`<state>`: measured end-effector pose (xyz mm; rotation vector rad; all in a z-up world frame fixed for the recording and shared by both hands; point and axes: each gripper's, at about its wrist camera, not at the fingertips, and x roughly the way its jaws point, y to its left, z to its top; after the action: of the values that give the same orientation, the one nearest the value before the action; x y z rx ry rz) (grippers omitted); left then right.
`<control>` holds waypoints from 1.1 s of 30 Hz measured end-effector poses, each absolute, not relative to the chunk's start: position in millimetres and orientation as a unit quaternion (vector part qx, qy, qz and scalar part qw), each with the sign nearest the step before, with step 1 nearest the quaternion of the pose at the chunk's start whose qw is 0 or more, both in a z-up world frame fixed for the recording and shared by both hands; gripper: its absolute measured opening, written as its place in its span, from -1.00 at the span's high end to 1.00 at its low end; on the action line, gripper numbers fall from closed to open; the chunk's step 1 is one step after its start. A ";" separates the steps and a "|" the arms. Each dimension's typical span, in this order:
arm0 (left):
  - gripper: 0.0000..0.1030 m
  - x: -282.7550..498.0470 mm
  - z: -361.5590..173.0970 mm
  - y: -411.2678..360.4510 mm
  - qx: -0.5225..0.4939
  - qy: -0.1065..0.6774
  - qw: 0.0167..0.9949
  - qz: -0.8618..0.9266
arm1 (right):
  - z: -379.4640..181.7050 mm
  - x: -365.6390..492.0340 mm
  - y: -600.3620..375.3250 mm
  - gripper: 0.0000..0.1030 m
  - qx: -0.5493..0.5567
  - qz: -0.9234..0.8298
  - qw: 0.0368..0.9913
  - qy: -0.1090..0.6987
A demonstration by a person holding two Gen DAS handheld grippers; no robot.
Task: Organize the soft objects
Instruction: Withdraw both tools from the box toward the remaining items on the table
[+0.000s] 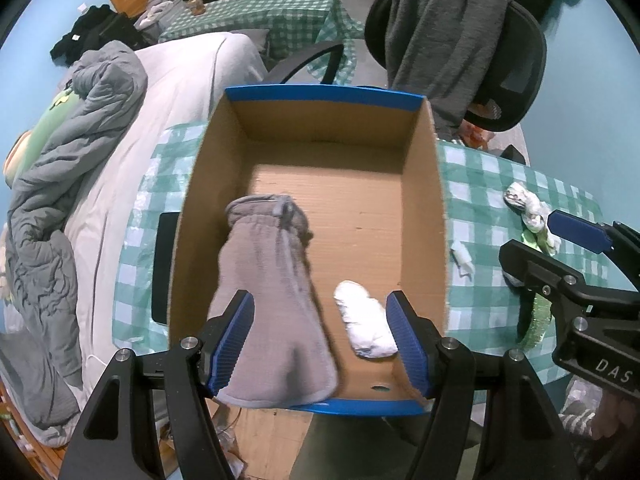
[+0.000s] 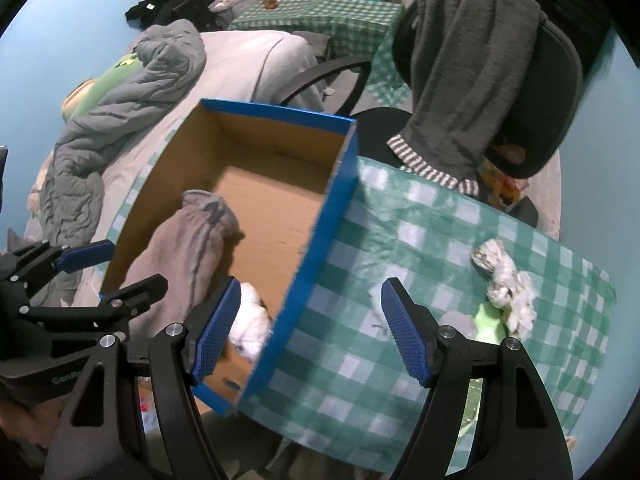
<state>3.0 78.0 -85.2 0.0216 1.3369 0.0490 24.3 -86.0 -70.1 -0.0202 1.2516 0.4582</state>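
Observation:
An open cardboard box with a blue rim (image 1: 324,94) stands on the green checked tablecloth (image 1: 500,184). Inside it a grey fleece sock (image 1: 268,280) lies along the left side, its near end drooping over the front rim. A white rolled sock (image 1: 364,320) lies beside it. My left gripper (image 1: 324,340) hovers over the box's near end, open; the grey sock lies against the left pad only. My right gripper (image 2: 312,328) is open above the box's right wall (image 2: 320,240) and holds nothing. A crumpled white sock (image 2: 504,284) and a light green piece (image 2: 490,324) lie on the cloth to its right.
A black office chair (image 1: 516,68) draped with a dark grey garment (image 1: 440,32) stands behind the table. A bed with a rumpled grey duvet (image 1: 60,168) is on the left. A second checked table (image 1: 272,12) is further back. A small white scrap (image 1: 462,258) lies beside the box.

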 end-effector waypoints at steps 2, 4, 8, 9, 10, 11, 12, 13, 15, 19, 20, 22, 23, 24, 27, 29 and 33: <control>-0.36 3.2 -84.8 71.6 0.010 0.620 0.784 0.020 | -70.6 23.5 -96.1 -0.44 -0.008 0.207 0.787 0.581; -0.36 3.6 -84.5 63.8 0.011 0.620 0.784 0.017 | -70.7 23.0 -106.4 -0.44 -0.006 0.202 0.788 0.582; -0.36 4.4 -84.5 46.7 0.015 0.621 0.784 0.010 | -70.2 21.4 -127.6 -0.44 -0.001 0.190 0.791 0.582; -0.36 4.7 -84.6 43.5 0.016 0.621 0.784 0.009 | -70.4 21.4 -135.2 -0.44 0.001 0.187 0.791 0.582; -0.36 5.1 -84.8 38.8 0.017 0.621 0.783 0.007 | -70.6 20.9 -139.3 -0.44 0.002 0.185 0.792 0.582; -0.36 4.9 -84.9 35.5 0.018 0.622 0.783 0.006 | -71.1 20.3 -145.1 -0.44 0.003 0.183 0.792 0.583; -0.36 5.2 -85.1 31.1 0.019 0.622 0.783 0.004 | -71.6 19.9 -151.2 -0.44 0.004 0.180 0.792 0.583; -0.36 5.4 -85.4 26.5 0.020 0.622 0.782 0.003 | -72.4 19.2 -156.0 -0.44 0.005 0.178 0.793 0.583; -0.36 4.9 -86.6 17.4 0.021 0.624 0.781 0.000 | -74.1 18.3 -167.0 -0.44 0.007 0.172 0.793 0.585; -0.36 5.2 -90.5 0.7 0.022 0.628 0.777 -0.007 | -77.9 15.7 -185.5 -0.44 0.011 0.164 0.793 0.587; -0.36 5.2 -91.5 -2.5 0.022 0.629 0.777 -0.008 | -78.9 15.2 -190.5 -0.44 0.012 0.162 0.793 0.587; -0.36 5.9 -93.7 -10.5 0.024 0.632 0.775 -0.011 | -80.3 14.5 -199.8 -0.44 0.013 0.159 0.793 0.588; -0.36 6.0 -94.7 -14.1 0.024 0.634 0.773 -0.013 | -80.7 14.1 -203.9 -0.44 0.014 0.158 0.793 0.588; -0.36 6.4 -95.7 -18.2 0.024 0.635 0.772 -0.015 | -81.4 13.8 -208.5 -0.44 0.014 0.156 0.793 0.588; -0.36 6.9 -98.4 -28.6 0.024 0.638 0.770 -0.019 | -83.6 12.9 -220.6 -0.44 0.016 0.151 0.793 0.590; -0.36 7.4 -100.6 -35.1 0.024 0.640 0.768 -0.022 | -85.5 12.5 -228.0 -0.44 0.018 0.149 0.793 0.591; -0.36 10.4 -104.8 -47.1 0.024 0.645 0.763 -0.026 | -88.5 12.2 -242.5 -0.44 0.018 0.144 0.793 0.592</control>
<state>10.4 -47.1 -104.8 0.0516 1.4027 -0.0565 12.2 -242.5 -88.5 0.0397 1.2734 0.3103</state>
